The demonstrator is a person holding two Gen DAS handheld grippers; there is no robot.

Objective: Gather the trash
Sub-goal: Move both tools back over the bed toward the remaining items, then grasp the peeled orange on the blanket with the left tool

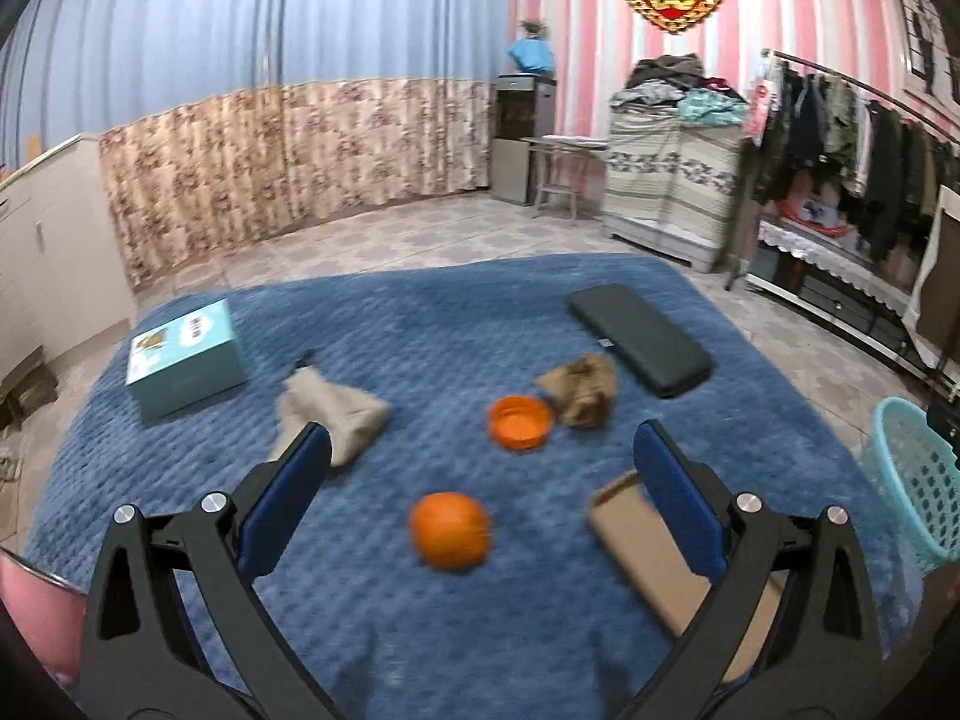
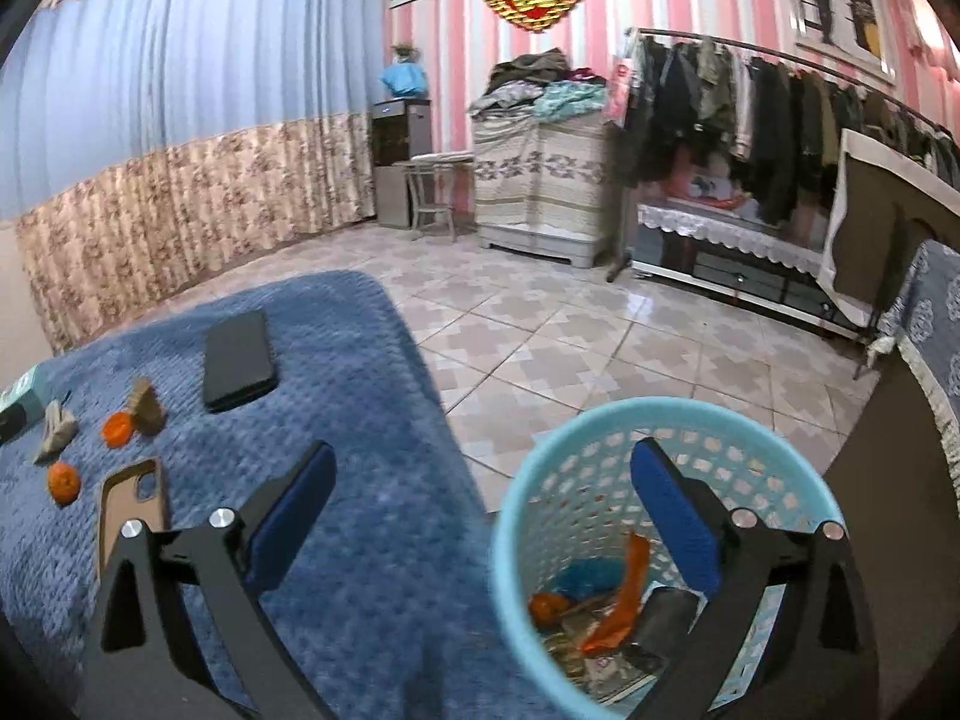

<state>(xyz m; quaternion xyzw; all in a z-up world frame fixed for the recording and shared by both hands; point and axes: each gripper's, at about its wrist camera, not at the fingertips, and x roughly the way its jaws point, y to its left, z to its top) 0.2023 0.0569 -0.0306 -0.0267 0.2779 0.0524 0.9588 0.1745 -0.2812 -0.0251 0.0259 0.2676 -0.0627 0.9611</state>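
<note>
Binned: wrappers and peel in your basket. Outstanding on bed: orange, crumpled papers. Both claws, left and right, wide, empty.

- Two crumpled brown paper wads and an orange lid lie on the blue blanket.
- Turquoise lattice basket, upright beside it, holds wrappers.

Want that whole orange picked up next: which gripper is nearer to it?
Left. The left gripper stands open just short of the orange; the right gripper is off over the blue basket beside the bed.
</note>
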